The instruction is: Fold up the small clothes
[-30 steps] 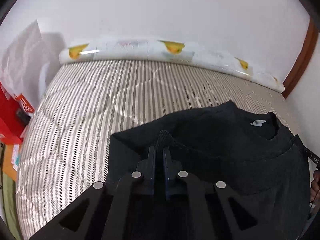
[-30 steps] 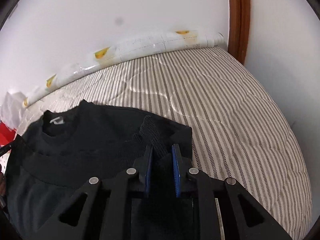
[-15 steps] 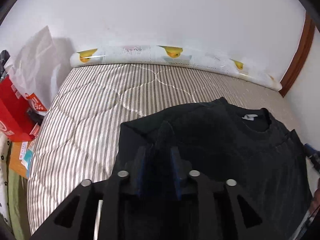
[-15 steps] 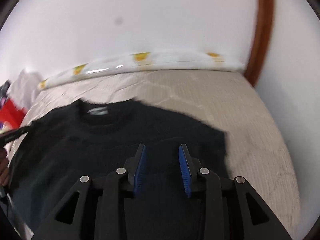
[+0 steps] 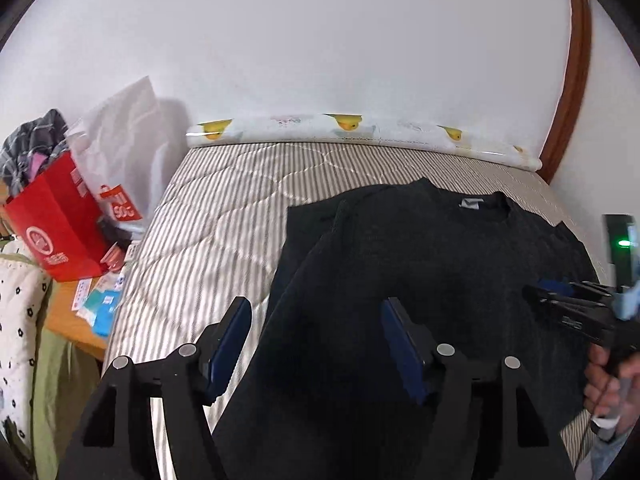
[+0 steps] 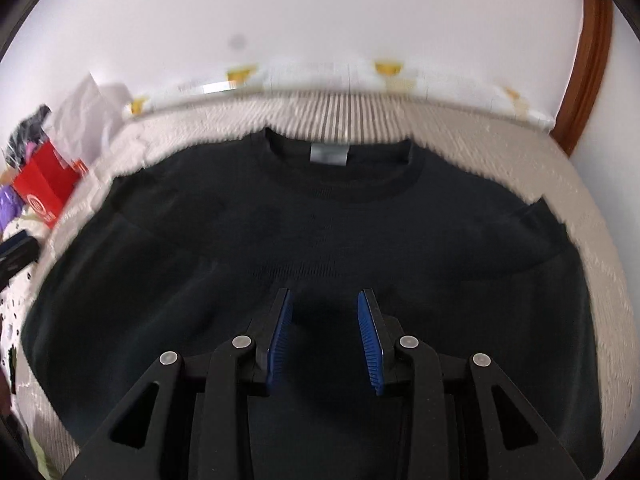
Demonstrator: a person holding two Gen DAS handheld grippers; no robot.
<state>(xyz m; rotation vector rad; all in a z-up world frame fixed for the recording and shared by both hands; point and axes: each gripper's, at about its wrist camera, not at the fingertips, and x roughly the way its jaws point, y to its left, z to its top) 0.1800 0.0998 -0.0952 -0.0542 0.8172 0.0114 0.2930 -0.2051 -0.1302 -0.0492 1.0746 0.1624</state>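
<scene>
A black sweater (image 5: 420, 260) lies flat on the striped mattress (image 5: 208, 240), collar with a grey label (image 6: 328, 155) toward the wall. Its sleeves are folded in over the body. My left gripper (image 5: 316, 308) hovers above the sweater's left edge; its jaws are opening wide and nothing is pressed between them. My right gripper (image 6: 324, 296) stands open over the middle of the sweater's body, with only the fabric below its blue pads (image 6: 280, 328). The left wrist view also shows the right gripper (image 5: 560, 300) at the right edge, held by a hand (image 5: 612, 376).
A rolled mat with a yellow print (image 5: 360, 132) runs along the white wall. Left of the bed are a red paper bag (image 5: 56, 224), a white plastic bag (image 5: 120, 136), a heap of clothes (image 5: 28, 148) and a wooden surface with papers (image 5: 88, 308). A brown door frame (image 5: 572, 80) stands at the right.
Both grippers let go of the sleeve cuffs, opened and drew back from the wall. The right gripper swung over the middle of the sweater. The sleeves now lie on its body.
</scene>
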